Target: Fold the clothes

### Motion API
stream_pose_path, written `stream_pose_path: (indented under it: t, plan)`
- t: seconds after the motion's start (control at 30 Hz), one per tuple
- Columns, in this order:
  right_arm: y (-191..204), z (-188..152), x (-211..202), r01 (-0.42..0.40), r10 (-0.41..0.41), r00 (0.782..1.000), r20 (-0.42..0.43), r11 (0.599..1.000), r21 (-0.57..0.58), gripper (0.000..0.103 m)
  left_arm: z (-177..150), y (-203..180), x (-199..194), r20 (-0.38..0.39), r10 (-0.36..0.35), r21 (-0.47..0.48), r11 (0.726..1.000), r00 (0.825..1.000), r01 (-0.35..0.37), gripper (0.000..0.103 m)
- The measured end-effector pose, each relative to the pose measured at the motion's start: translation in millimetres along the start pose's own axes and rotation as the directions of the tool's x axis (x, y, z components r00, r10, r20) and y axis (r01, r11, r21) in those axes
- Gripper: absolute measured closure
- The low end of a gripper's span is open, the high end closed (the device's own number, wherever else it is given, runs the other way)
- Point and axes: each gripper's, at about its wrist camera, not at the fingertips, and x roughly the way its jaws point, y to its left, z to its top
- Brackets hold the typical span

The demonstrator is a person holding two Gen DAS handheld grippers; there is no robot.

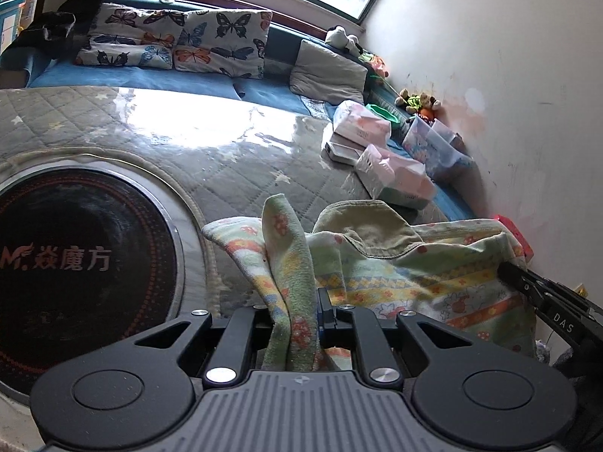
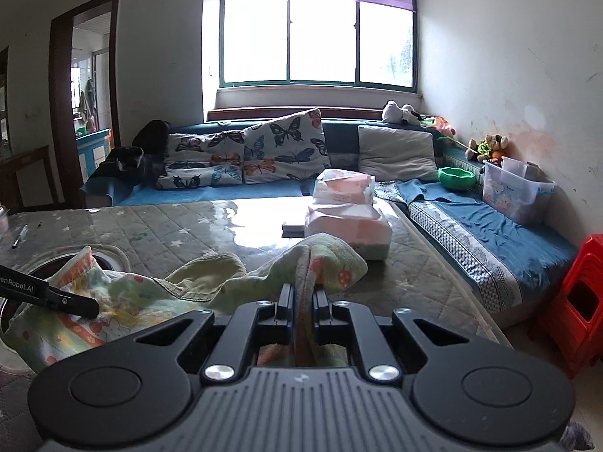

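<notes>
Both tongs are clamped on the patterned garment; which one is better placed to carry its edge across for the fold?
Probably the right tongs: their end of the patterned garment lies beside open quilted tabletop. The left tongs sit near the inset burner.

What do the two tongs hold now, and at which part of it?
Both hold the same patterned garment. The left tongs pinch a bunched fold at its one end; the right tongs pinch a bunched fold at the opposite end. Which exact part cannot be told.

Daylight pours in through the far window (image 2: pixel 318 39), blown out white. Hard glare on the glossy table cover (image 1: pixel 181 120). Fisheye bends every edge, corners dark.
</notes>
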Motion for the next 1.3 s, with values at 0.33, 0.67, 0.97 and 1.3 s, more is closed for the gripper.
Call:
stream_pose_path:
  t: [0.33, 0.67, 0.97, 1.3]
  plan:
    - [-4.1, -12.4, 7.3, 0.012, -0.012, 0.999, -0.036, 1.0, 0.012, 0.095, -2.4, -4.3, 12.0, -0.031, 0.011, 0.006, 1.0, 0.999, -0.011, 0.089]
    - [-9.2, -22.2, 12.6, 0.023, -0.022, 0.998, -0.06, 0.999, 0.025, 0.094, -5.4, -4.7, 21.1, -0.057, 0.018, 0.01, 1.0, 0.998, -0.018, 0.089]
    - [-18.6, -34.8, 27.9, 0.055, -0.05, 0.992, -0.115, 0.998, 0.041, 0.092, -5.6, -2.5, 28.3, -0.079, 0.058, 0.018, 0.998, 0.995, -0.057, 0.077]
    - [-24.1, -39.5, 31.1, 0.083, -0.077, 0.988, -0.135, 0.996, 0.039, 0.089, -4.2, 7.8, 28.1, -0.057, 0.15, 0.035, 0.988, 0.987, -0.148, 0.056]
